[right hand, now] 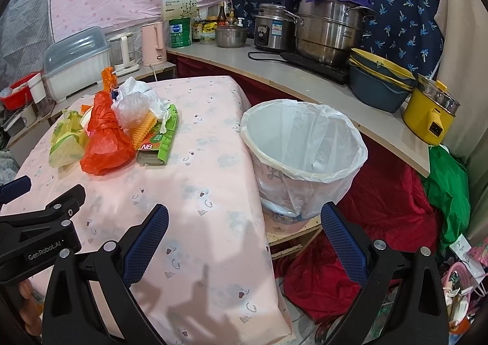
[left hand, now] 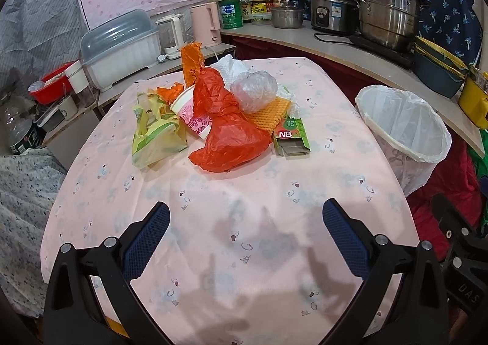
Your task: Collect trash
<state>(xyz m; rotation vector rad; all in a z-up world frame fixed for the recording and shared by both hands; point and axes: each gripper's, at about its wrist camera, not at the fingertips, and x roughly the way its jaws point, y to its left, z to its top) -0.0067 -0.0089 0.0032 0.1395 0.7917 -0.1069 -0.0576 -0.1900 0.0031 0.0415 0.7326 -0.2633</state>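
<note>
A heap of trash lies on the pink tablecloth [left hand: 244,192]: a red plastic bag [left hand: 225,131], a yellow-green bag [left hand: 155,134], a paper cup [left hand: 189,113], a clear bag [left hand: 253,91], an orange mesh pad [left hand: 268,114], white tissue [left hand: 225,65] and a green NB box [left hand: 291,137]. The white-lined bin [left hand: 405,131] stands at the table's right edge. My left gripper [left hand: 245,219] is open and empty, short of the heap. My right gripper [right hand: 244,219] is open and empty, near the bin [right hand: 305,143]. The heap also shows in the right wrist view, with the red bag [right hand: 105,143] in front.
A counter [right hand: 305,76] runs behind and to the right with steel pots [right hand: 329,30], a yellow pot [right hand: 430,116], stacked basins [right hand: 378,85], kettles [left hand: 206,23] and a dish box [left hand: 122,52]. Red cloth [right hand: 381,223] lies on the floor below the bin.
</note>
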